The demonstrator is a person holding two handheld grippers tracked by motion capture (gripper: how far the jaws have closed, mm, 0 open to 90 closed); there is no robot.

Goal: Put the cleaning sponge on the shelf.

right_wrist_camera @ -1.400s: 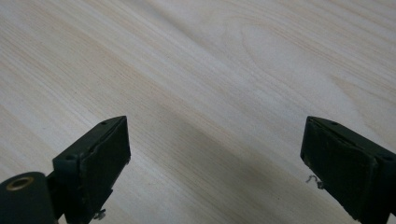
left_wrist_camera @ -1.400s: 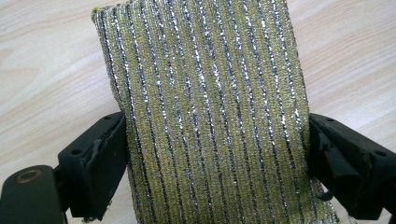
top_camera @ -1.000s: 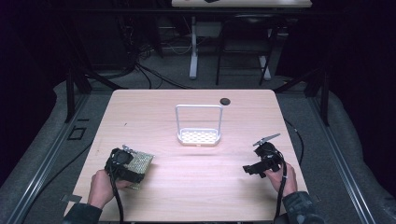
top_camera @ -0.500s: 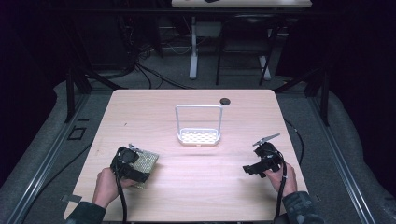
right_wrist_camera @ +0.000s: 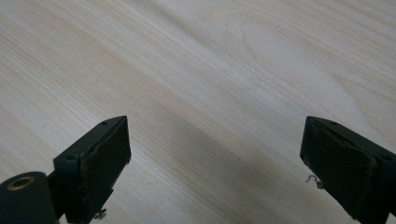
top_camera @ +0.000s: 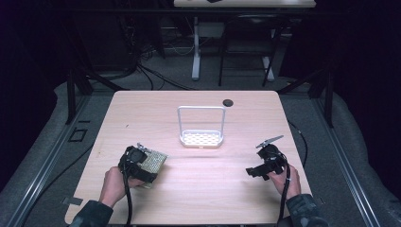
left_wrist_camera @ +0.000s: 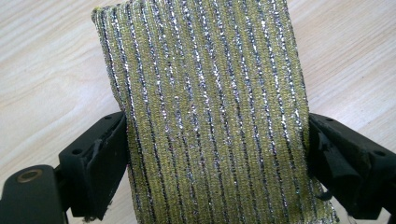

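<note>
Step in hand, as I judge it: carry. My left tool [top_camera: 150, 166] grips the sponge [left_wrist_camera: 205, 116] across its width, jaws pressed on both long edges, near the front left of the worktop [top_camera: 142, 113]. Next move likely calls for lifting it toward the white rack [top_camera: 201, 138] at centre. My right tool [right_wrist_camera: 215, 158] rests low at the front right, jaws wide, holding nothing
</note>
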